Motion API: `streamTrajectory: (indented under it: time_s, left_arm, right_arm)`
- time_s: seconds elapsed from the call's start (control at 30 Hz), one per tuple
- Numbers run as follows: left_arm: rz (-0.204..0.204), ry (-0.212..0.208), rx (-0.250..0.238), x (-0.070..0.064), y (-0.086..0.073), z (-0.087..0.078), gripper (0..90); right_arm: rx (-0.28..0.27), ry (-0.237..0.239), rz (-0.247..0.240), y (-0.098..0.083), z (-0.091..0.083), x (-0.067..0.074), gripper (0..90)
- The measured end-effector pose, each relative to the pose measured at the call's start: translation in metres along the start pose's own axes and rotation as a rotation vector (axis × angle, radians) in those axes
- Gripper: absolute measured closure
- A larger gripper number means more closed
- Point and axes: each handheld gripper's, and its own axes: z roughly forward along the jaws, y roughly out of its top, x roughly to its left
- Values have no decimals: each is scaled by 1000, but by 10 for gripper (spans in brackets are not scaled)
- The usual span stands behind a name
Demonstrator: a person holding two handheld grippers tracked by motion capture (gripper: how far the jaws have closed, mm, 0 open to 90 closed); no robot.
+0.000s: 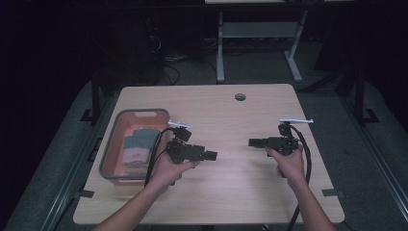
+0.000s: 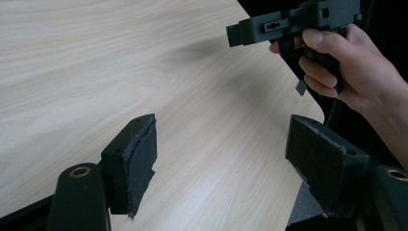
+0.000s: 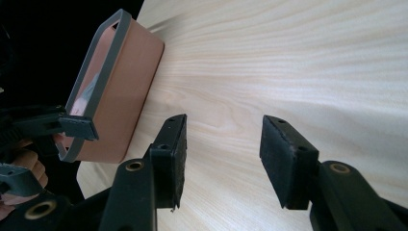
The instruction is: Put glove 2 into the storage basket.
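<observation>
My left gripper (image 1: 213,155) hovers over the light wooden table (image 1: 226,192), just right of a pink bin (image 1: 113,126), and points right. Its padded jaws (image 2: 221,139) stand open with bare tabletop between them. My right gripper (image 1: 252,142) is held over the table's right half and points left, towards the other one. Its jaws (image 3: 223,144) are open too, and nothing lies between them. Each gripper view catches the other gripper farther off: the right gripper (image 2: 269,26) in a hand, the left gripper (image 3: 57,126) in front of the bin (image 3: 127,91).
The pink bin has a grey rim and holds folded cloths (image 1: 137,144) in grey and pink. A round cable hole (image 1: 240,96) sits near the table's far edge. Beyond the table stands a desk frame (image 1: 220,53) on a dark floor.
</observation>
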Motion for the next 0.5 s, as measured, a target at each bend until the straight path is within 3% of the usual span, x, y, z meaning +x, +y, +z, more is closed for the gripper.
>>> streamTrajectory:
  time_s: [0.5]
  left_arm:
    - [-8, -21, -17, -4, -9, 14, 267]
  right_arm:
    - [15, -19, 17, -15, -4, -19, 505]
